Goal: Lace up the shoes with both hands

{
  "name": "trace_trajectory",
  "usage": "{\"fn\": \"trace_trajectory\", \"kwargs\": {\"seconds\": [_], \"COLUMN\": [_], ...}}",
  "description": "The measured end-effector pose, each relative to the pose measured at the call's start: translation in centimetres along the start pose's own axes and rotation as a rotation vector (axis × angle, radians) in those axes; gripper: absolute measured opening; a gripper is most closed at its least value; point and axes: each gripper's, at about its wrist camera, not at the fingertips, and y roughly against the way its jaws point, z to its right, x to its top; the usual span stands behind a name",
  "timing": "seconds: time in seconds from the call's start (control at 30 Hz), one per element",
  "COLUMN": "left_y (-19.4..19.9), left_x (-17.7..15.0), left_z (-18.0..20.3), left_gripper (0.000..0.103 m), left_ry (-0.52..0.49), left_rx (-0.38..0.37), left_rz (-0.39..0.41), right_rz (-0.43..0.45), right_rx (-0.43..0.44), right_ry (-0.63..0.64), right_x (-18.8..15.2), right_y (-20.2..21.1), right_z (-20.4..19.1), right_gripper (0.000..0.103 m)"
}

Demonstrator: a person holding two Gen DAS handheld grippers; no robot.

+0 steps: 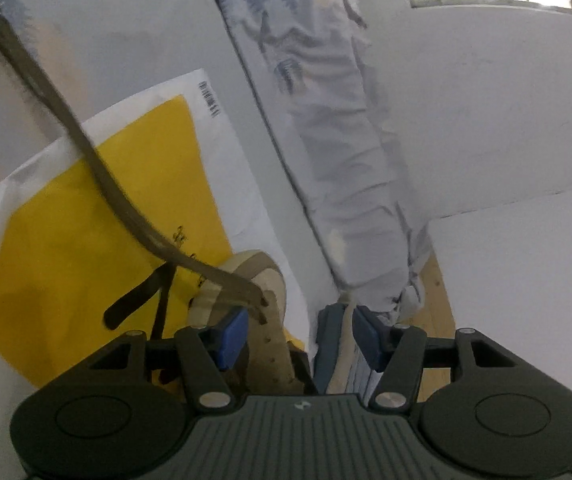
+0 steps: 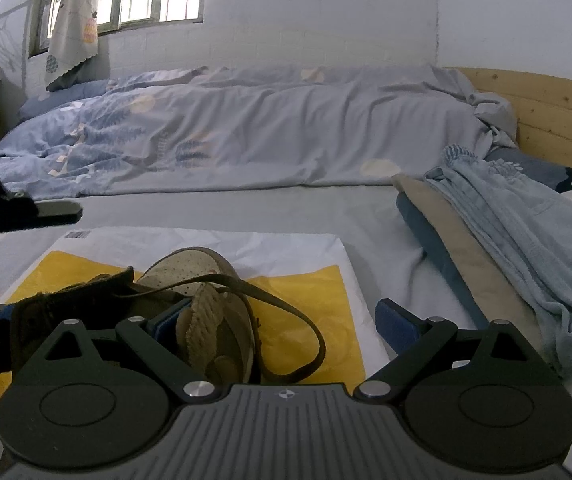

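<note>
**Position.** The shoe (image 2: 190, 268) lies on a yellow-and-white bag (image 2: 305, 288) on the bed (image 2: 246, 208), with its toe pointing away from the right tool (image 2: 284, 316). The lace (image 1: 98, 168) leaves an upper eyelet (image 1: 264, 302) and rises well clear of the shoe. Its tip is near the top corner of the left wrist view, and what holds it up there cannot be seen.

**Tool state.**
- The left tool (image 1: 297, 332) is at medium width and holds nothing. The eyelet flap stands between its pads, close to one of them.
- The right tool is wide and holds nothing. One pad is just beside the tongue and the other is well apart from the shoe.

**Step in hand (judged).** Take the lace near the eyelet with the left tool.

**Procedure.**
1. Line the left pads up across the flat of the lace, just beyond the eyelet and not on the flap itself.
2. Close only when the lace alone lies between the pads (a pinch on the flap would drag the shoe).
3. Steady the shoe with the right tool on the tongue side before pulling.
4. Pull along the line of the eyelet so the lace does not twist.
</note>
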Motion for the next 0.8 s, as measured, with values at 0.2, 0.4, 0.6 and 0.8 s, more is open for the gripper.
{"fn": "trace_trajectory", "kwargs": {"seconds": [0.2,0.4,0.6,0.8], "left_y": [-0.9,-1.0,-1.1,-1.1], "left_x": [-0.1,-0.2,0.1,0.3], "left_z": [-0.5,-1.6,-2.0,-1.9], "left_gripper": [0.049,0.024,0.016,0.000], "left_ry": [0.008,0.051,0.066,0.052], "left_rx": [0.028,0.057,0.063,0.040], "left_rz": [0.008,0.017,0.026,0.033], "right_rz": [-0.001,-0.008,-0.014,-0.013], "right_rx": [0.014,0.012,0.008,0.004], "right_ry": [-0.004,-0.003,0.000,0.004], "right_x": [-0.1,-0.1,-0.2,-0.3], "right_y": [-0.1,-0.4,-0.6,-0.7], "right_z": [0.4,0.3,0.2,0.1], "right_gripper": [0.096,0.096,0.096,0.096]}}
